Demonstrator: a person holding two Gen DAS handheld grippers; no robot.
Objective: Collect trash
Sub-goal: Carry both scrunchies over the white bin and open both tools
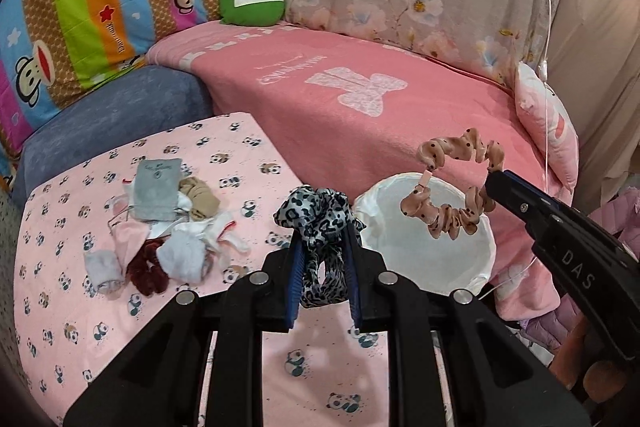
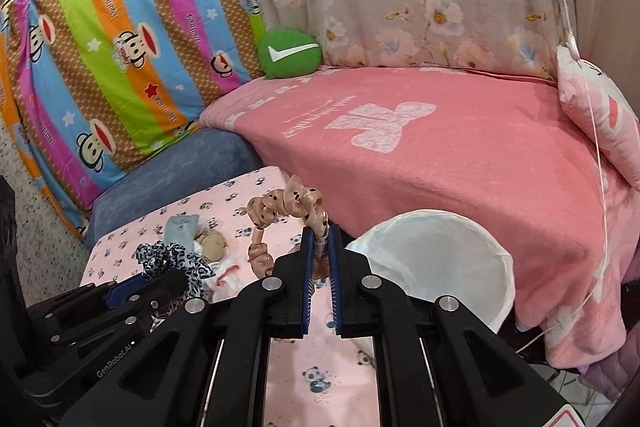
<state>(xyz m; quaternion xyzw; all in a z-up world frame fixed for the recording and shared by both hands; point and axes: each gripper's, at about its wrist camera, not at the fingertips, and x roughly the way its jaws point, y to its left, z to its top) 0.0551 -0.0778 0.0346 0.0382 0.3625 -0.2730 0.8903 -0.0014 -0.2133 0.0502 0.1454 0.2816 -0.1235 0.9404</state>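
A panda-print sheet (image 1: 248, 155) covers the near surface beside a pink blanket (image 1: 360, 115). The left gripper (image 1: 322, 227) pinches a leopard-print scrunchie (image 1: 316, 213), lifted left of the white bin (image 1: 486, 255). The right gripper (image 2: 319, 239) is clamped on a dotted peach scrunchie (image 2: 288, 201), which in the left view dangles over the bin's mouth. Both look light, soft and floppy, so I'd grip bunched fabric
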